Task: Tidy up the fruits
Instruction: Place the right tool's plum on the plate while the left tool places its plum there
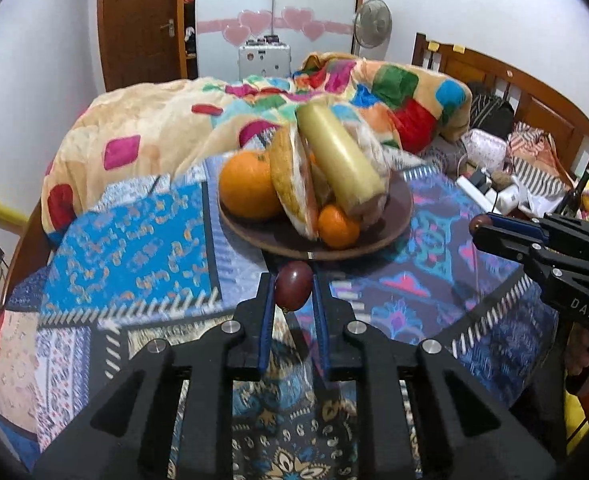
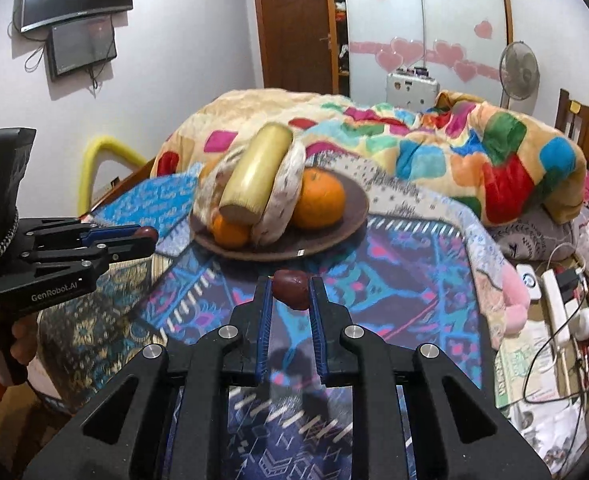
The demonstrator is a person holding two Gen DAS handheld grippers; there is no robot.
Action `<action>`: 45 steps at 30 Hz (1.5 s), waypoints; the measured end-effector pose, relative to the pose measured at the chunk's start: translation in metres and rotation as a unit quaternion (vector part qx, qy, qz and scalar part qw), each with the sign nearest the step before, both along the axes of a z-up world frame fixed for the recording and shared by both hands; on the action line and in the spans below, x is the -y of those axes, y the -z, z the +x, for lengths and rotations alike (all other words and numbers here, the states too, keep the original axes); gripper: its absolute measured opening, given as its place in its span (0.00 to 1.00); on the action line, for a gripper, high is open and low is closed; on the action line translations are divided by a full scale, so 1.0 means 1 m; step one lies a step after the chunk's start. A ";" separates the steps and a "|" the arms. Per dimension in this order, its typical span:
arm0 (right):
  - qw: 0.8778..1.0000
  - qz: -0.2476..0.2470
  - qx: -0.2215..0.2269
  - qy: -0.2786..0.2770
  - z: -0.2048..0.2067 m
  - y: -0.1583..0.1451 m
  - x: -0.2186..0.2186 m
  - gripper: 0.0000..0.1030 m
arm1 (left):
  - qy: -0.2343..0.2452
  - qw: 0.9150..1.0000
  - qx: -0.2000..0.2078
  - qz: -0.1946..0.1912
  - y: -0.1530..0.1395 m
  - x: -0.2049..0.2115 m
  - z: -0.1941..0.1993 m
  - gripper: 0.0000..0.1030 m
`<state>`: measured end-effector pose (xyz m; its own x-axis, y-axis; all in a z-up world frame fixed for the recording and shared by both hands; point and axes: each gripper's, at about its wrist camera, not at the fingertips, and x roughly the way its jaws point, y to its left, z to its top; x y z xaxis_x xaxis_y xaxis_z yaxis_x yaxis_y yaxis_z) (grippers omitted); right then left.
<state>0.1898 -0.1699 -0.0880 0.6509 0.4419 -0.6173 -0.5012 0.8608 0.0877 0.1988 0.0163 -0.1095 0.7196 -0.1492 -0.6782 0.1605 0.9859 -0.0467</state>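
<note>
Each gripper carries one small dark red fruit, and the step in hand is judged to be the transfer of both to the brown plate (image 1: 398, 216). In the left wrist view, the left gripper (image 1: 293, 292) sits at lower centre with its blue pads closed against the first red fruit (image 1: 293, 289), held at the very fingertips; the right gripper (image 1: 479, 227) enters from the right edge, its jaws likewise closed on the second red fruit (image 1: 479, 225). In the right wrist view that fruit appears at lower centre, pinched off-centre and tilted, with most of its body past the tips. The plate lies at mid-frame on the patterned cloth (image 1: 134, 248), just beyond both fruits. It already holds a large orange (image 1: 246, 184), a small orange (image 1: 337, 226) and a pale cylinder (image 1: 340, 156) lying between two bread-like halves. Bare rim shows only along the near edge and at the right side. Keep both grips firm, since a tip-only hold on a rounded fruit may slip. Approach low over the near rim, one gripper at a time, so the tools do not collide. Release onto bare plate beside the small orange, not on the stack, where a round fruit would likely roll off
</note>
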 end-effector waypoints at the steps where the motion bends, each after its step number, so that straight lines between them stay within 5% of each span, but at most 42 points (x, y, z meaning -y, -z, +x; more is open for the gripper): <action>1: 1.000 0.001 0.002 0.000 0.002 -0.002 0.000 0.16 | -0.002 1.000 0.004 0.001 -0.002 -0.001 0.002 0.18; 11: 1.000 -0.008 0.021 0.002 0.029 -0.011 -0.011 0.16 | -0.022 1.000 0.017 0.006 -0.012 -0.010 0.037 0.18; 26: 0.999 -0.012 -0.048 0.003 0.079 0.019 -0.020 0.17 | -0.016 1.000 -0.020 -0.003 0.006 -0.012 0.067 0.18; 31: 0.999 -0.022 -0.049 0.001 0.077 0.018 -0.023 0.19 | -0.034 0.999 -0.030 0.003 0.010 -0.012 0.071 0.33; 35: 0.999 -0.031 -0.039 0.000 0.073 0.017 -0.025 0.28 | -0.035 0.999 -0.035 -0.014 0.010 -0.017 0.069 0.35; 45: 1.000 -0.007 0.017 0.010 0.033 -0.036 -0.010 0.28 | -0.033 0.999 0.029 -0.009 -0.045 -0.011 0.019 0.35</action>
<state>0.2233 -0.1600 -0.0522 0.6802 0.4206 -0.6004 -0.4869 0.8715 0.0589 0.2176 0.0278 -0.0648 0.7661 -0.1119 -0.6329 0.0987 0.9935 -0.0561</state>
